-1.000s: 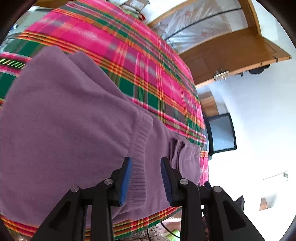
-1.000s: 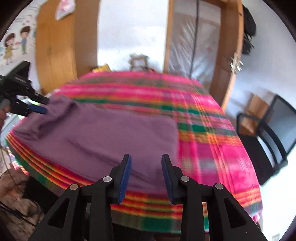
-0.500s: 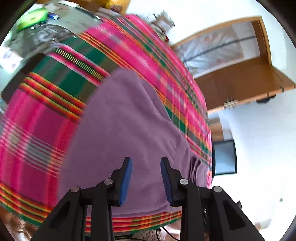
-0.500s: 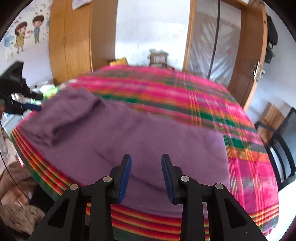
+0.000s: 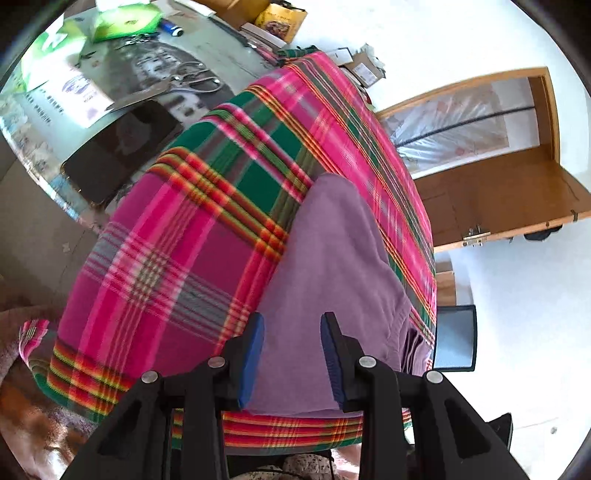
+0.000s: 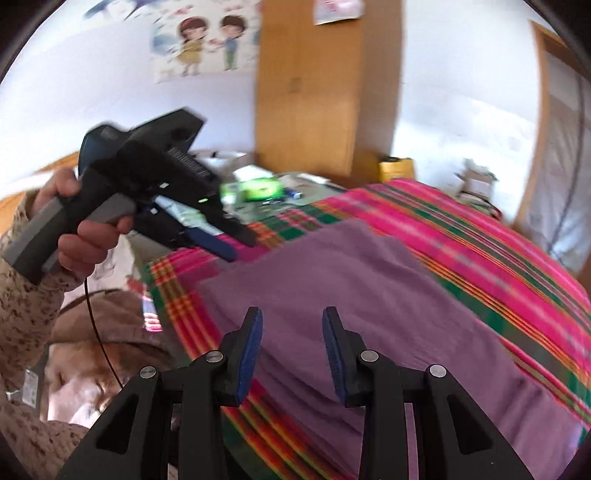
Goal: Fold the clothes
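A purple garment [image 5: 332,258] lies flat on the pink and green plaid tablecloth [image 5: 177,251], reaching to the table's near edge. My left gripper [image 5: 291,354] hovers open above the garment's left border, with nothing between its blue pads. In the right wrist view the same purple garment [image 6: 369,295] stretches away to the right. My right gripper [image 6: 291,350] hangs open over its near left part, empty. The left gripper [image 6: 236,245] shows there too, held by a hand [image 6: 85,236] just beyond the garment's far left corner.
A glass side table [image 5: 44,147] left of the plaid table holds a dark phone [image 5: 118,151], scissors [image 5: 192,79] and green packets [image 5: 125,22]. A wooden door [image 5: 498,199] and a black chair [image 5: 454,339] stand to the right. A wooden wardrobe [image 6: 306,92] stands behind.
Both grippers have swung left along the garment, from its ribbed middle and right side to its left end. The left gripper now looms close in the right wrist view. Both stayed open.
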The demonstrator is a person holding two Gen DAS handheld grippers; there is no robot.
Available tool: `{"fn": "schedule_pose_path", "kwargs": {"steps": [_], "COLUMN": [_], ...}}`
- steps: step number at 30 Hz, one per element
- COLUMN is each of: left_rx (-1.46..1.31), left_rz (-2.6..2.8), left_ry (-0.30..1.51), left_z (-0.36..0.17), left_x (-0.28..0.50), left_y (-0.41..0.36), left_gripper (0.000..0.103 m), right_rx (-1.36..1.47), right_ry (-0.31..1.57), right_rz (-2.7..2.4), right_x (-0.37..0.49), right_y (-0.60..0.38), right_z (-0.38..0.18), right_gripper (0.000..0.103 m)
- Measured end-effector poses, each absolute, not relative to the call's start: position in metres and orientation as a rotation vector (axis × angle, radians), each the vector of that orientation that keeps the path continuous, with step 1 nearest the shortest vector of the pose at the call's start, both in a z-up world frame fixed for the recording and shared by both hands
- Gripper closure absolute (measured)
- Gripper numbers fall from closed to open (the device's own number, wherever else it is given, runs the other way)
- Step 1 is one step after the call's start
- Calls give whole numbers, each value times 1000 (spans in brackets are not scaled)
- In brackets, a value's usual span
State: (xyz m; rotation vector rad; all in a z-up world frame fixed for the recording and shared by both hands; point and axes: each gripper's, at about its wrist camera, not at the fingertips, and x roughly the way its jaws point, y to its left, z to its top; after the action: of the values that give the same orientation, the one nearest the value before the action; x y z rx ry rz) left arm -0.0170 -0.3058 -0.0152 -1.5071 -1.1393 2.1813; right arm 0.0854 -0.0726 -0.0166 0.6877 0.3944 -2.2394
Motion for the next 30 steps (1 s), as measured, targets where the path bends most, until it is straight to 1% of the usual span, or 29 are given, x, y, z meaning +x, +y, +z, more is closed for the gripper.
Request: {"fn": "schedule_pose_path", "kwargs": {"steps": [6, 9, 16, 17, 20, 22, 25, 30], "left_rx": [-1516, -1517, -1529, -1532, -1551, -1547, -1549, -1551], "left_rz": [2156, 2141, 2094, 2075, 2071, 2060, 2047, 2053], "left_ry": [-1153, -1160, -1163, -1163, -1174, -1178, -1168, -1159], "left_z": [-21, -24, -33, -35, -39, -41, -42, -41], "left_x": [-12, -13, -19, -20, -20, -20, -20, -26], "left_y": [-311, -312, -314, -313, -314, -314, -312, -311], "left_gripper": [71, 71, 71, 71, 71, 71, 71, 71], "right_rx": [692, 683, 669, 657, 665, 677, 655, 724], "right_ry": [403, 471, 528, 548, 559, 567, 641, 570], "right_rz": [-2161, -2165, -2116, -2117, -2109, -2117, -2186, -2200], "right_x": [91, 92, 98, 100, 100, 99, 99, 87], "right_y": [-113, -130, -163, -166, -174, -178, -184, -182], "right_z": [-29, -35, -46, -48, -53, -55, -58, -60], "right_gripper": [68, 68, 68, 66, 43, 43, 43, 43]}}
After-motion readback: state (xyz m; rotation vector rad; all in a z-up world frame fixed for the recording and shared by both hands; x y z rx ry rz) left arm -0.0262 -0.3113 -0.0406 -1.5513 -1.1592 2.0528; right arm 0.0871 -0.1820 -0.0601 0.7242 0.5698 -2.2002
